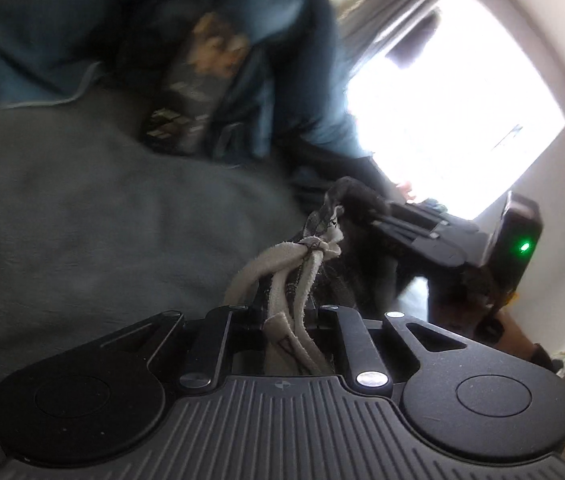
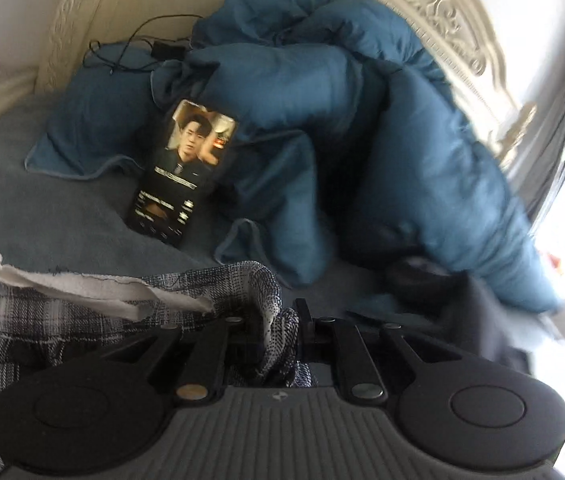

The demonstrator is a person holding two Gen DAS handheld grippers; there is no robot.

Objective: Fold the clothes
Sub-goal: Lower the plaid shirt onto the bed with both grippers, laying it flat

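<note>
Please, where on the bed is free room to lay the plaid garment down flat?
The bare sheet left of the phone and below the pillow is free. Right of the phone it is crowded: the heaped blue duvet covers that side. Both grippers, left gripper and right gripper, grip the plaid garment.

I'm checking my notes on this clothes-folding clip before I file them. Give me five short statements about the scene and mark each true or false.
1. The right gripper is shut on the plaid garment. True.
2. The left gripper is open and holds nothing. False: it pinches the garment's white edge.
3. A phone leans against the blue duvet. True.
4. The duvet is folded flat. False: it lies bunched.
5. The phone's screen is dark. False: it shows a picture.
</note>
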